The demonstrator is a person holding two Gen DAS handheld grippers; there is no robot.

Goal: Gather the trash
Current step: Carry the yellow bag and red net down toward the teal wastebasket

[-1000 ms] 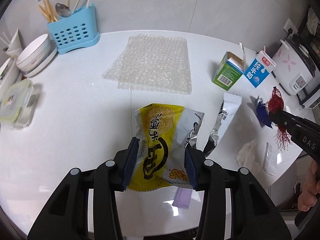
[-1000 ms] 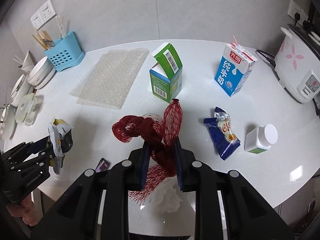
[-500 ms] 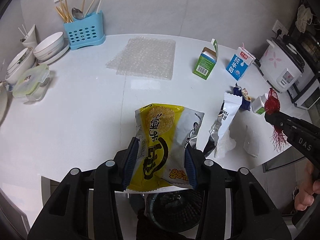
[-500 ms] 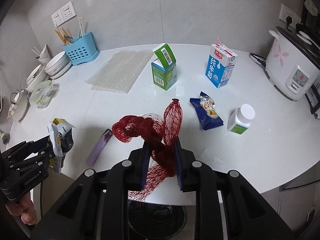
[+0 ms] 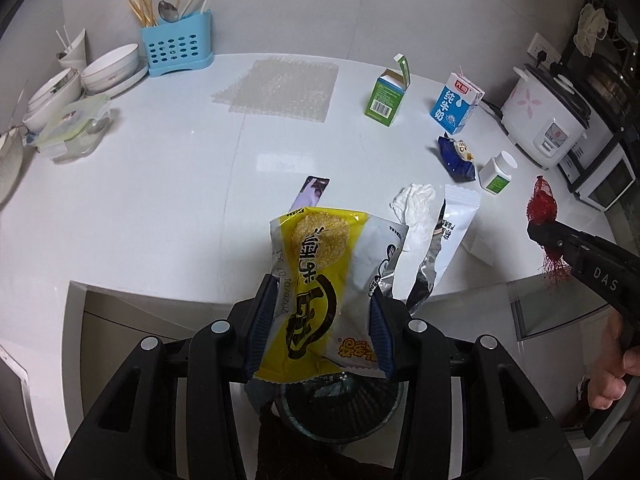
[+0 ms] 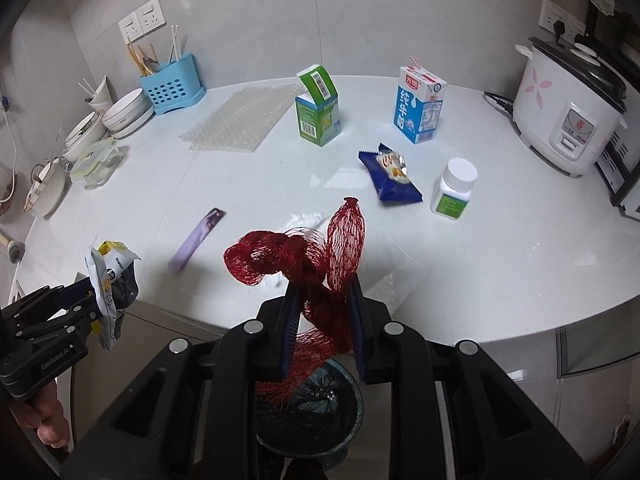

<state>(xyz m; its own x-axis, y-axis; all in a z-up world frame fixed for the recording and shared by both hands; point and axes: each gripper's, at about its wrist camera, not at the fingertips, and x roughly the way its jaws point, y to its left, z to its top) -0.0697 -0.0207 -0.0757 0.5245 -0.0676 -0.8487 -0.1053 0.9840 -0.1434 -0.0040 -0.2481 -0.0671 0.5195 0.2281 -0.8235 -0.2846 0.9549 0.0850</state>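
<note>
My left gripper (image 5: 320, 320) is shut on a yellow and silver snack wrapper (image 5: 320, 280), held up off the white counter (image 5: 160, 200). A dark round trash bin (image 5: 340, 404) lined with a bag sits right below it, past the counter's front edge. My right gripper (image 6: 324, 320) is shut on a bunch of red mesh netting (image 6: 320, 256), which hangs over the same bin (image 6: 312, 404). In the right wrist view the left gripper (image 6: 86, 300) with its wrapper (image 6: 112, 280) shows at the left edge. The right gripper (image 5: 548, 236) and red netting (image 5: 542, 204) show at the right of the left wrist view.
On the counter lie a white and silver wrapper (image 5: 452, 232), crumpled tissue (image 5: 412, 204), a purple strip (image 6: 196, 240), a blue snack pack (image 6: 390, 178), a white pill bottle (image 6: 454, 188), a green carton (image 6: 318, 108), a blue milk carton (image 6: 420, 106) and bubble wrap (image 6: 240, 120). A rice cooker (image 6: 568, 112) stands right, dishes (image 6: 120, 114) left.
Both grippers have drawn back from the counter toward its front edge, still holding the wrapper and the netting. The trash bin has come into view below them.
</note>
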